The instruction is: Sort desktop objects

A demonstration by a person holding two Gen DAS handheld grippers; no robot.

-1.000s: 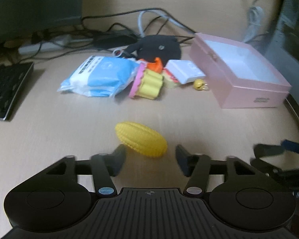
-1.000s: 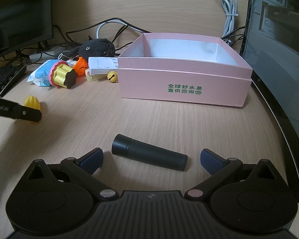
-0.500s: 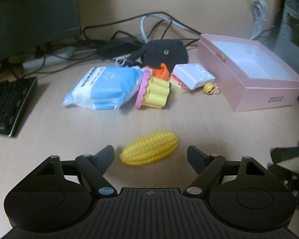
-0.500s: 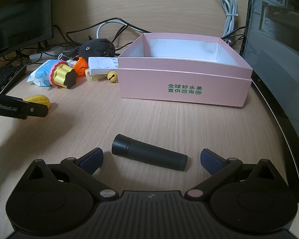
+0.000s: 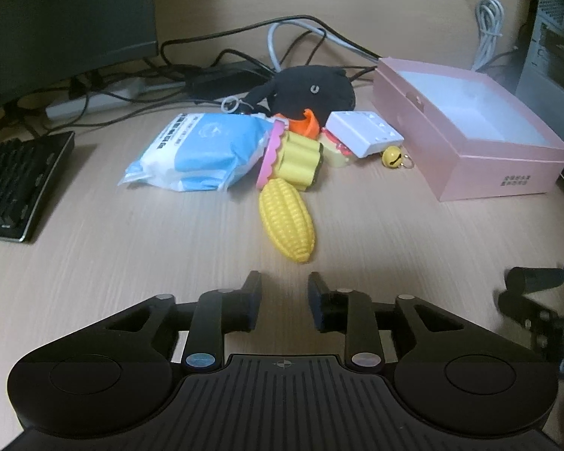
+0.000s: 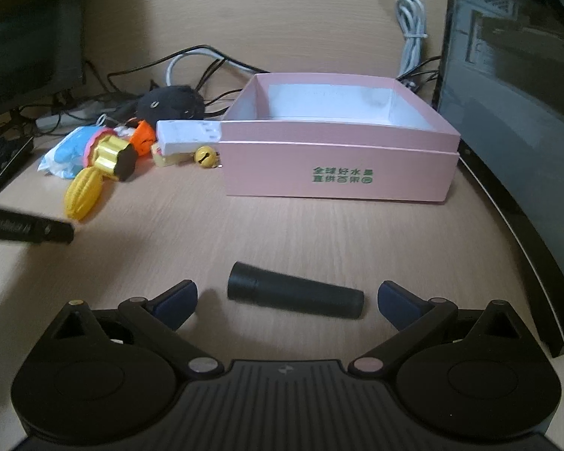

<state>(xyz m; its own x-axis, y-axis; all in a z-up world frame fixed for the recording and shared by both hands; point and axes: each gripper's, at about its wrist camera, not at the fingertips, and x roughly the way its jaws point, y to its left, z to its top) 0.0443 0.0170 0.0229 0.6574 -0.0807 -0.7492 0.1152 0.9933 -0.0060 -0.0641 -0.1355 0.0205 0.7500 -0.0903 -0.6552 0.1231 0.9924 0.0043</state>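
Nothing sits in the pink box (image 6: pixel 338 173) yet; my left hand-held gripper (image 5: pixel 284 300) clenched empty, right hand-held gripper (image 6: pixel 287 297) released around the black tube (image 6: pixel 295 295).

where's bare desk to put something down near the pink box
Bare desk runs in front of the pink box, between it and the black tube, and between the keyboard and toy corn. Left of the box, the wipes pack pile is crowded.

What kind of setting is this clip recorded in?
Most likely a home or office computer desk: a keyboard at the left edge, a monitor behind, tangled cables and a PC tower beside the wooden desktop.
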